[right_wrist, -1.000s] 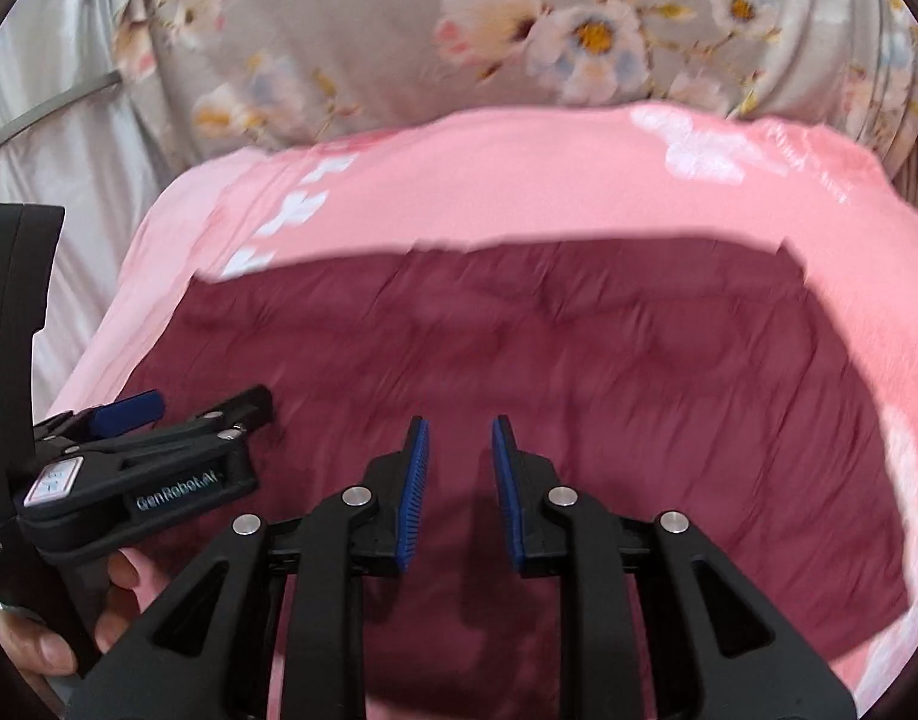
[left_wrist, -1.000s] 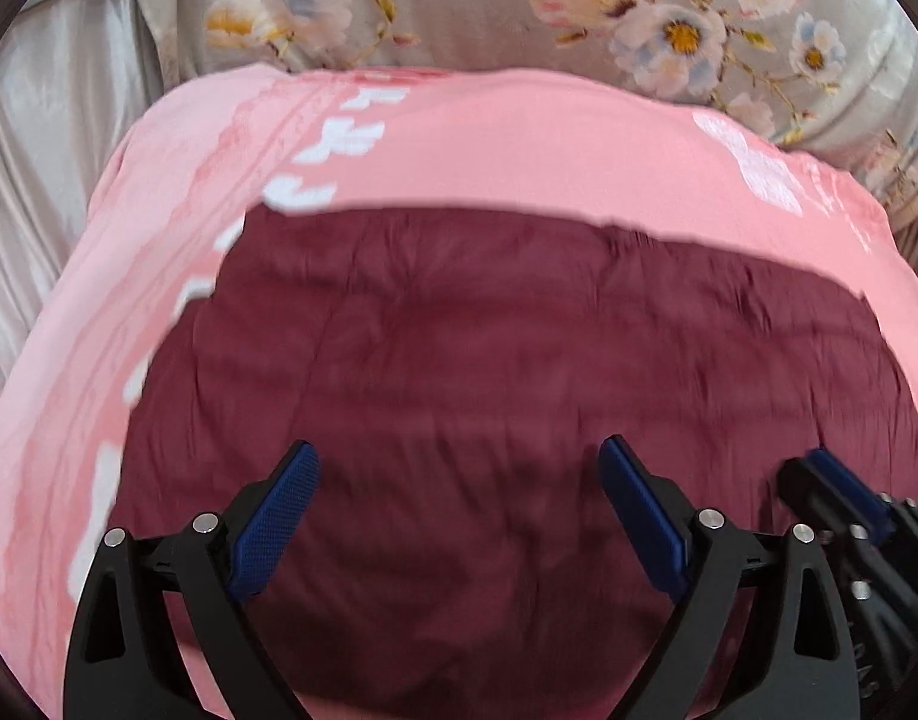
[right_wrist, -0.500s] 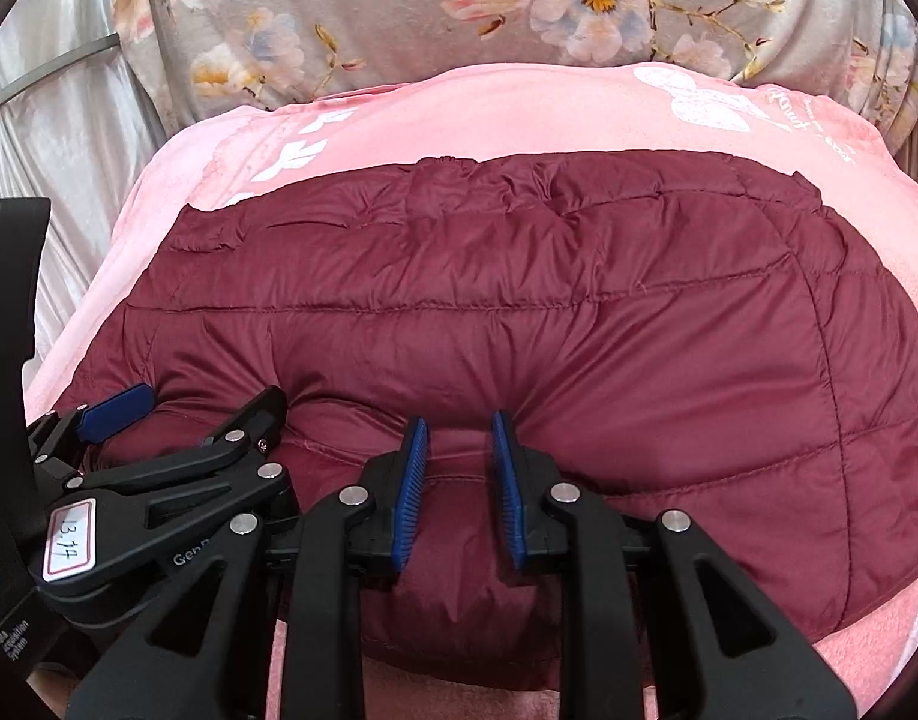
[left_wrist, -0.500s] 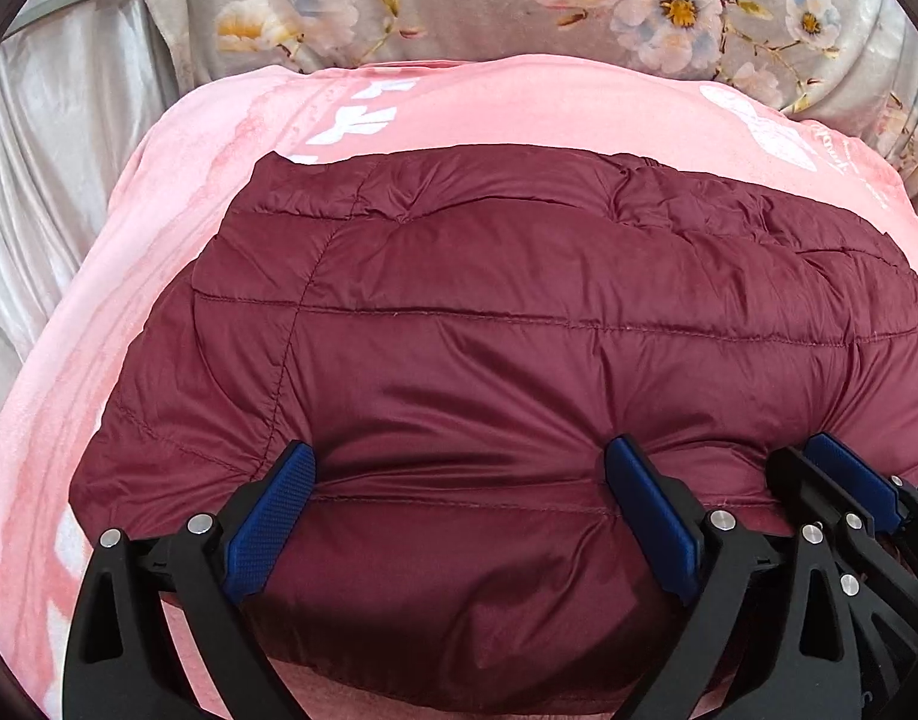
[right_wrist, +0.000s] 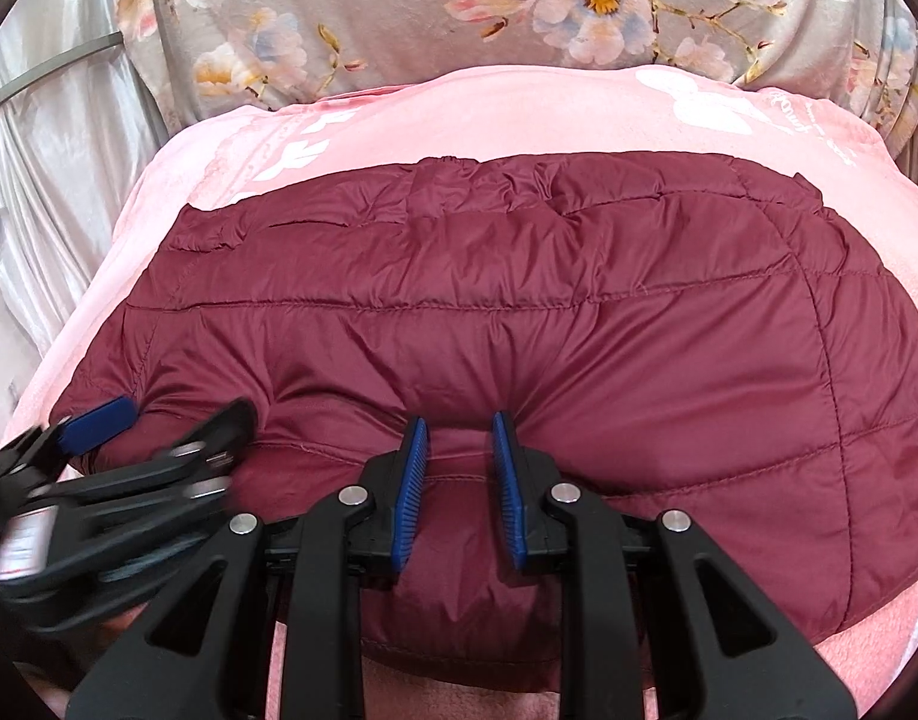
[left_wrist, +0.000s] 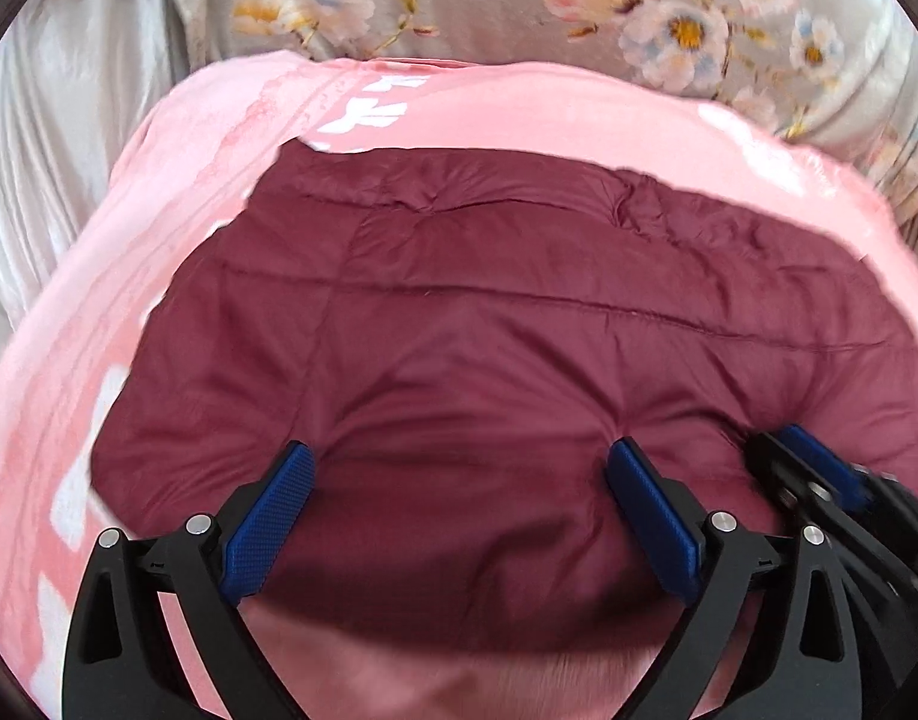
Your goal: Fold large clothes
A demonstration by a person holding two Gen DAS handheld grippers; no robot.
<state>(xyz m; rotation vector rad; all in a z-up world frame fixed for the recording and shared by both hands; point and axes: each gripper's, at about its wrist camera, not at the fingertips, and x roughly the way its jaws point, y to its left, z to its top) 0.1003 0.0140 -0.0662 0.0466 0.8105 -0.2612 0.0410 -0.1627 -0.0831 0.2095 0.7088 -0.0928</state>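
A maroon quilted puffer jacket [right_wrist: 579,312] lies folded on the pink blanket [right_wrist: 519,114]; in the left wrist view the jacket [left_wrist: 489,330] fills the middle. My right gripper [right_wrist: 460,420] is shut on a pinched ridge of the jacket at its near edge. My left gripper [left_wrist: 459,450] stands wide open, its fingertips [left_wrist: 291,468] pressing down into the puffy fabric near the jacket's near left corner. In the right wrist view the left gripper [right_wrist: 171,420] is blurred at the lower left. The right gripper [left_wrist: 813,468] shows at the lower right of the left wrist view.
A grey floral cover [right_wrist: 579,0] lies behind the pink blanket. Silvery satin fabric [right_wrist: 51,150] hangs at the left, with a metal bar [right_wrist: 57,69] across it. Bare pink blanket [left_wrist: 99,300] surrounds the jacket on the left, far and right sides.
The jacket went from a blurred moving sheet to lying puffed on the blanket. The left gripper, still wide open, is shifting slightly and blurs. The right gripper keeps its pinch.
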